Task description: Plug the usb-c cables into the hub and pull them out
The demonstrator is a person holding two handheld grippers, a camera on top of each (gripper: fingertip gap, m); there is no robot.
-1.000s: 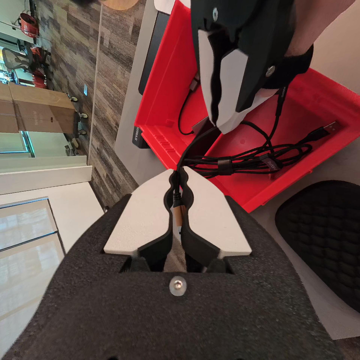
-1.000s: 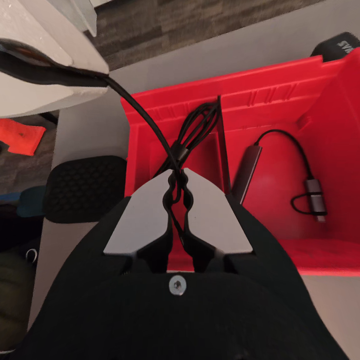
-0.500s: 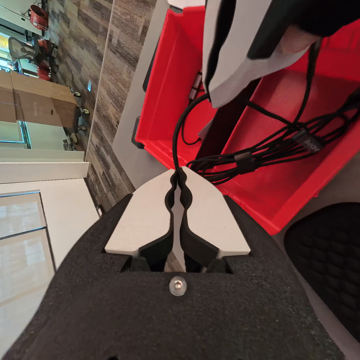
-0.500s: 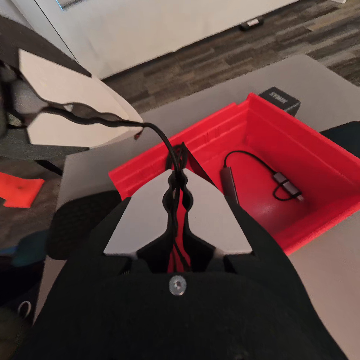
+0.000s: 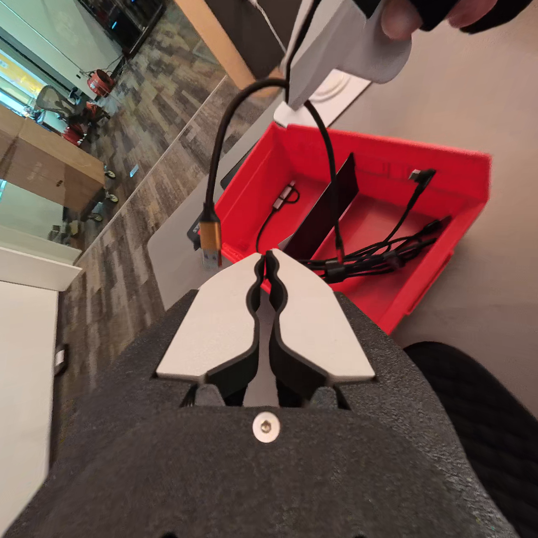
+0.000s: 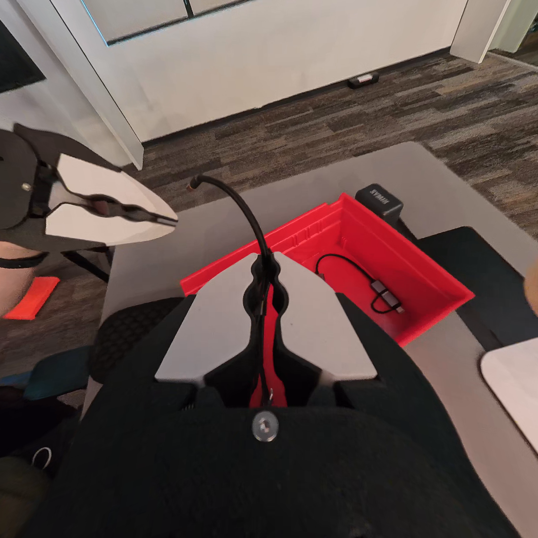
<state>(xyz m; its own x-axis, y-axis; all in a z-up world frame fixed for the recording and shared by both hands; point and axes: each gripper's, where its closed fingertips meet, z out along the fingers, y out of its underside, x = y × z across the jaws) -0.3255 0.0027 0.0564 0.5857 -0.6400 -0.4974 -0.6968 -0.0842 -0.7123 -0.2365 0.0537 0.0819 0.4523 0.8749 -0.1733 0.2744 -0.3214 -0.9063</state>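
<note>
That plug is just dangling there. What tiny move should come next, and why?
Probably open the left gripper and close it on the gold plug. That gripper is shut and empty, while the right gripper pinches the black cable well back, so the plug hangs loose, unaimed at the hub lying in the red bin.

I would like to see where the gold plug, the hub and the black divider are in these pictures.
gold plug (image 5: 210, 235): left wrist view, on its gold shell.
hub (image 6: 383, 293): right wrist view, on the grey body in the red bin.
black divider (image 5: 326, 210): left wrist view, on its flat side.
</note>
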